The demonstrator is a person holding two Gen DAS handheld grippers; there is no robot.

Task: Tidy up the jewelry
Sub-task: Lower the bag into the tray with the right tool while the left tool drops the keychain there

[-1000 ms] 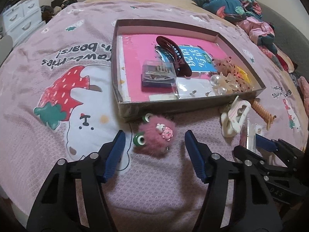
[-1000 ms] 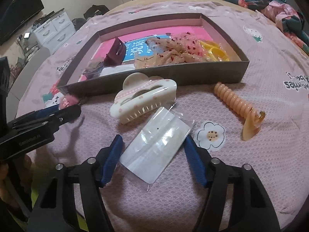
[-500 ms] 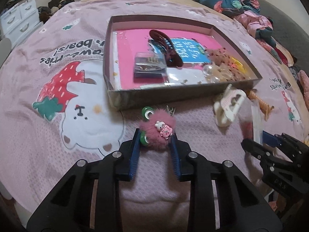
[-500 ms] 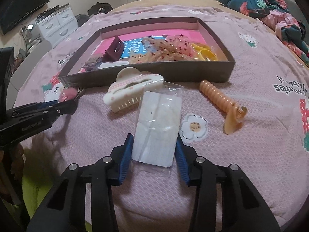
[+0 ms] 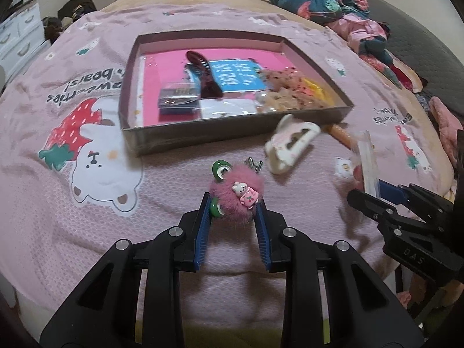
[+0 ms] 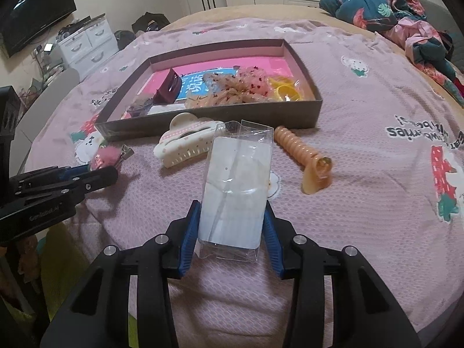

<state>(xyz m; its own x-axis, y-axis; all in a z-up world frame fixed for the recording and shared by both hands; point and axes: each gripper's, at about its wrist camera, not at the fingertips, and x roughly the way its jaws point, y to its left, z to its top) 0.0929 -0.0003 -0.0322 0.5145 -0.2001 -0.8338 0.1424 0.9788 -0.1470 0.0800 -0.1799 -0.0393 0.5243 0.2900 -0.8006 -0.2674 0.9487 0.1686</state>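
Lettering on the pink bedspread [image 6: 362,232] reads upside down, ending "bears!"; white text on the blue card [image 5: 237,76] in the shallow box [image 5: 232,139] is too blurred to read. That box also holds a dark red hair claw [image 5: 203,75], a small clear case [image 5: 178,98], beaded pieces and yellow rings [image 6: 284,90]. Near it, the left gripper [image 5: 233,211] has its jaws closed on a pink fluffy clip [image 5: 236,194]. The right gripper [image 6: 232,220] pinches a clear packet [image 6: 237,185]. A white claw clip [image 6: 185,142] and orange coil [image 6: 301,150] lie beside the box.
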